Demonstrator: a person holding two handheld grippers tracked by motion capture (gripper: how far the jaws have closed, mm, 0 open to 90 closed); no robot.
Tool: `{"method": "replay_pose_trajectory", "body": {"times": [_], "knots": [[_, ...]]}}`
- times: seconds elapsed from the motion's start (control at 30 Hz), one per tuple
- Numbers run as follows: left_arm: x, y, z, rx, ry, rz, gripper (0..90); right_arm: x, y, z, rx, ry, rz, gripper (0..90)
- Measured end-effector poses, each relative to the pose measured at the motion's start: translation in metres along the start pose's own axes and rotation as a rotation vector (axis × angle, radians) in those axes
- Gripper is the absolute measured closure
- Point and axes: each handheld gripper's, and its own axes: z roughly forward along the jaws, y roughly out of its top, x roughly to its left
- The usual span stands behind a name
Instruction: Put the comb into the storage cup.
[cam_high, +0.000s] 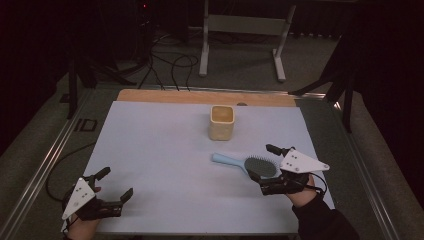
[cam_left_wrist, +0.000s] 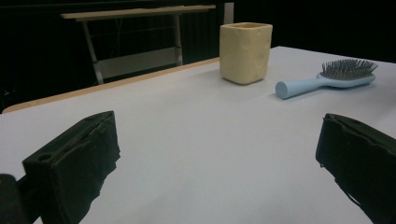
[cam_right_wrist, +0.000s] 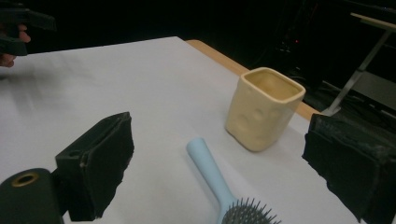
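One hairbrush (cam_high: 248, 164), light blue plastic, lies flat on the table (cam_high: 165, 150) right of centre. Long axis runs left-right, slightly tilted: the round-ended handle points left and a bit far, the oval head sits right and nearer. Dark bristles face up.

One cup (cam_high: 221, 122), pale yellow, squarish with rounded corners and a dimpled, matte wall, stands upright and open-topped, just beyond the handle end, apart from the brush. Inside is hard to see.

Table top is a smooth pale sheet; a wood strip shows along the far edge.

Two grippers, each with black, blocky, rough-faced fingers.

Left gripper (cam_high: 116, 184) is at the near left corner, well apart from brush and cup. Fingers are spread wide, nothing between them, pointing right and far.

Right gripper (cam_high: 263, 161) is at the near right, fingers spread wide either side of the brush head. The left finger (cam_high: 254, 175) is just beside the head; contact can't be judged. Not closed on anything.
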Motion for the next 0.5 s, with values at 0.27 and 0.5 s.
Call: {"method": "replay_pose_trajectory", "body": {"times": [0.27, 0.5], "knots": [[0.000, 0.000, 0.000, -0.002, -0.006, -0.004, 0.0, -0.005, 0.015, 0.008, -0.008, -0.006, -0.013, 12.0], [0.000, 0.000, 0.000, 0.002, -0.007, -0.001, 0.0, -0.008, 0.024, 0.022, -0.016, 0.009, -0.023, 11.0]]}}
